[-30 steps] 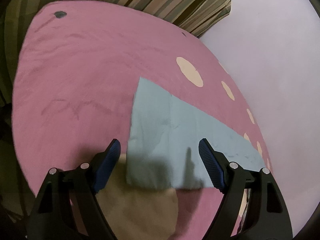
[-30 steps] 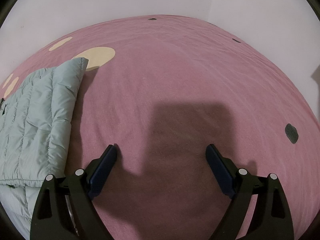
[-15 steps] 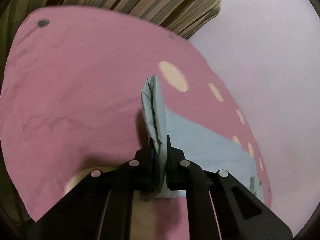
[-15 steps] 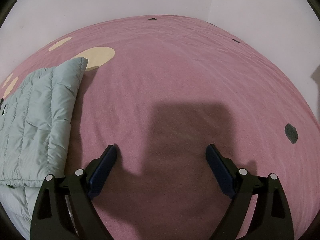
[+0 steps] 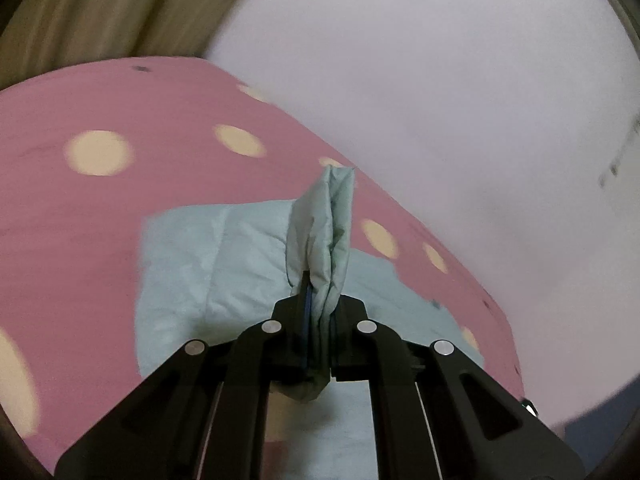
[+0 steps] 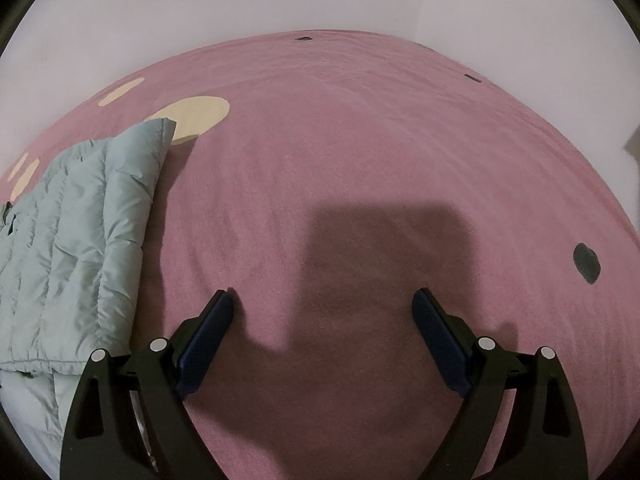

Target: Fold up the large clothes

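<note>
Left gripper (image 5: 318,312) clenched on jacket (image 5: 320,232) fold, raised toward 12 o'clock. Right gripper (image 6: 324,316) released over blanket (image 6: 360,160); jacket at 9 o'clock.

Right gripper (image 6: 324,312) jaws wide apart over pink blanket (image 6: 360,152); quilted jacket (image 6: 76,240) lies folded at left.

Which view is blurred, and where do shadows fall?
Left wrist view: motion blur smears the curtain and pink cover; the left tongs, shut on the jacket, stay sharp. Right wrist view: sharp, a blocky shadow lies ahead of the open right tongs.
</note>
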The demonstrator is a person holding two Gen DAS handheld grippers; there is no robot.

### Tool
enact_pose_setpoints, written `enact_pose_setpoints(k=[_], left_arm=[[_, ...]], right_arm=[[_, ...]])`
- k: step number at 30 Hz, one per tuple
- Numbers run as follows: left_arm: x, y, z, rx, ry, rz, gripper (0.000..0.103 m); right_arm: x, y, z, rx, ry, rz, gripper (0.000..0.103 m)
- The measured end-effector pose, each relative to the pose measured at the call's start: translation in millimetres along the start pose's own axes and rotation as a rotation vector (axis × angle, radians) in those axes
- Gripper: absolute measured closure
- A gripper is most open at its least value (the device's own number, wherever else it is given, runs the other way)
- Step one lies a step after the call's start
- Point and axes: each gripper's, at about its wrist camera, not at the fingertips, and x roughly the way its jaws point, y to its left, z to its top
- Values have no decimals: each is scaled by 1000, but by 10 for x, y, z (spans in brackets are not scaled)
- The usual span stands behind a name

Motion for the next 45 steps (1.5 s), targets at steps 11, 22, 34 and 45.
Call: enact_pose_setpoints(k=[11, 22, 34, 45], left_arm=[[1250, -1906, -511, 208, 196, -159, 97], [2230, -2538, -1485, 296, 400, -138, 97], [2560, -2737, -2100, 353, 510, -118, 63], [1403, -2091, -1443, 418, 321, -91, 34]], right_arm=[[-4, 12, -6, 7, -1, 7, 13], [7, -10, 1, 12, -2, 16, 12], [6, -12, 4, 14, -3, 19, 12], [-9, -9, 19, 19, 1, 29, 13]])
